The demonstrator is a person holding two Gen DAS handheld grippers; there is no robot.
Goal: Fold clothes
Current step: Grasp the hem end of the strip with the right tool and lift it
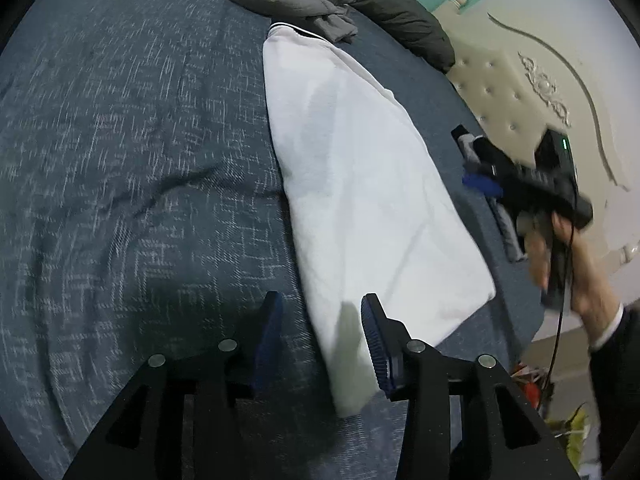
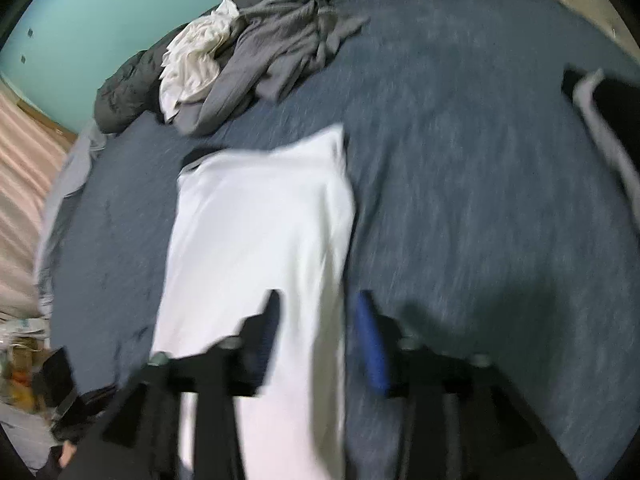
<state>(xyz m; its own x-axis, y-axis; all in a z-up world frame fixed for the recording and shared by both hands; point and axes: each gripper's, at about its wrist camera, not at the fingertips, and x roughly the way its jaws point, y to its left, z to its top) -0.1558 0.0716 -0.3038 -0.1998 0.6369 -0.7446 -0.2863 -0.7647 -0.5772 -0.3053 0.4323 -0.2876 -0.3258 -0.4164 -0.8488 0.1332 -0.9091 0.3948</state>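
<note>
Two grippers are in our hands above a bed covered in a dark blue patterned bedspread (image 1: 132,152), where a white garment (image 1: 360,184) lies folded into a long, narrow strip. In the left wrist view the strip runs from a dark-trimmed collar end at the far side down to a near corner that sits just under our left gripper (image 1: 322,312). Its blue-padded fingers stand apart, released, with nothing between them but the garment's near edge below.

To the right in that view, our right hand (image 1: 568,264) grips the handle of the other tool, raised beside the bed's cream tufted headboard (image 1: 504,80); a dark sleeve with a white cuff (image 1: 612,320) shows at the wrist.

From the right wrist view, which is blurred, our right gripper (image 2: 318,304) is likewise spread, its fingers straddling the white garment's right-hand edge; we cannot tell whether they touch the cloth.

Beyond the folded piece, at the far side of the bed, a heap of unfolded clothes waits: a grey garment (image 2: 280,40) with a crumpled cream one (image 2: 192,64) on top, backed by a dark quilt (image 1: 404,12) against a teal wall (image 2: 100,20).
</note>
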